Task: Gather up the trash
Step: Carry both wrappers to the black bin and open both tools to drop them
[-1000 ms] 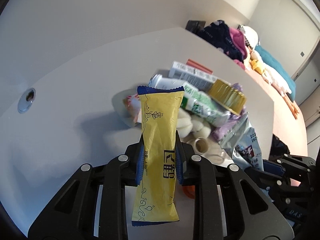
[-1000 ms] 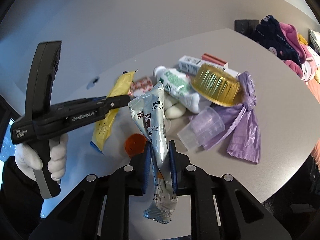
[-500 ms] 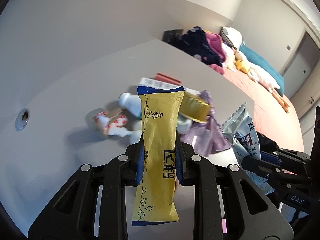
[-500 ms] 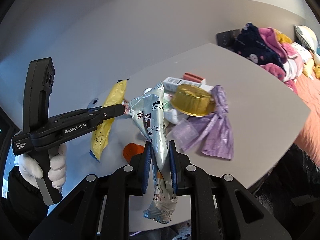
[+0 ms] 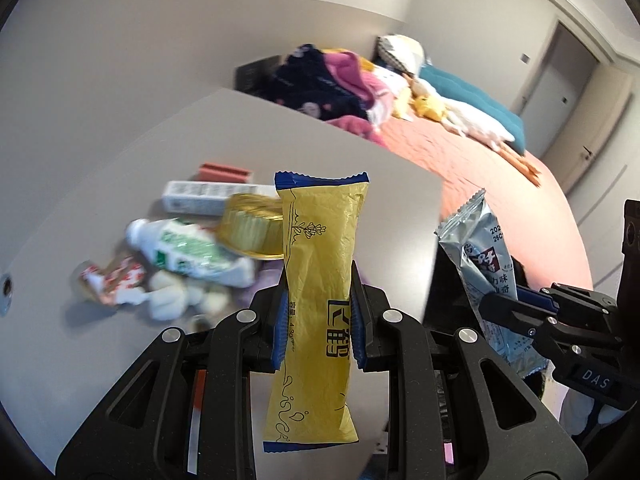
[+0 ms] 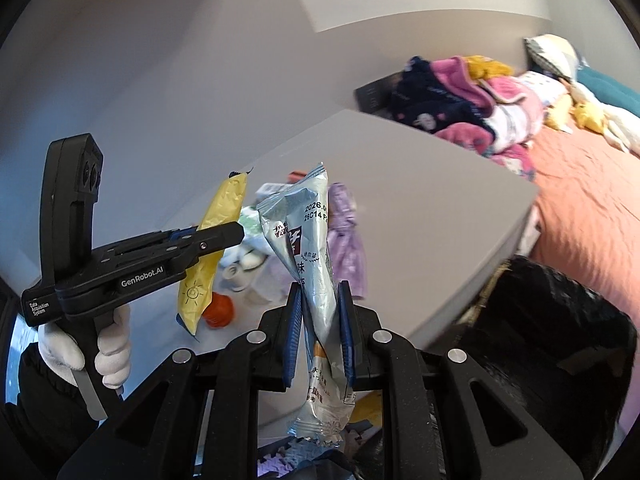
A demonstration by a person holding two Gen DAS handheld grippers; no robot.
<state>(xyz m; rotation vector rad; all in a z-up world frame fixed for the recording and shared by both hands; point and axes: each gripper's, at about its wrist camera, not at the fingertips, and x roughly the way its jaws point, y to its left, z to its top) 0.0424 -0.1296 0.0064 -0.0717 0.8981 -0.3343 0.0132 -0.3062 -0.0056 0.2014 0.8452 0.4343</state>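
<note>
My left gripper (image 5: 316,334) was clamped on the yellow packet (image 5: 318,280), my right gripper (image 6: 319,336) on the silver packet (image 6: 312,264), both held above the table (image 5: 80,360). Bottle (image 5: 188,254), foil cup (image 5: 252,234), box (image 5: 200,198), purple bag (image 6: 346,240) remained uncollected.

On the table (image 5: 120,184), the foil cup (image 5: 250,226) rests against the bottle (image 5: 188,254), with the box (image 5: 196,198) behind them.
</note>
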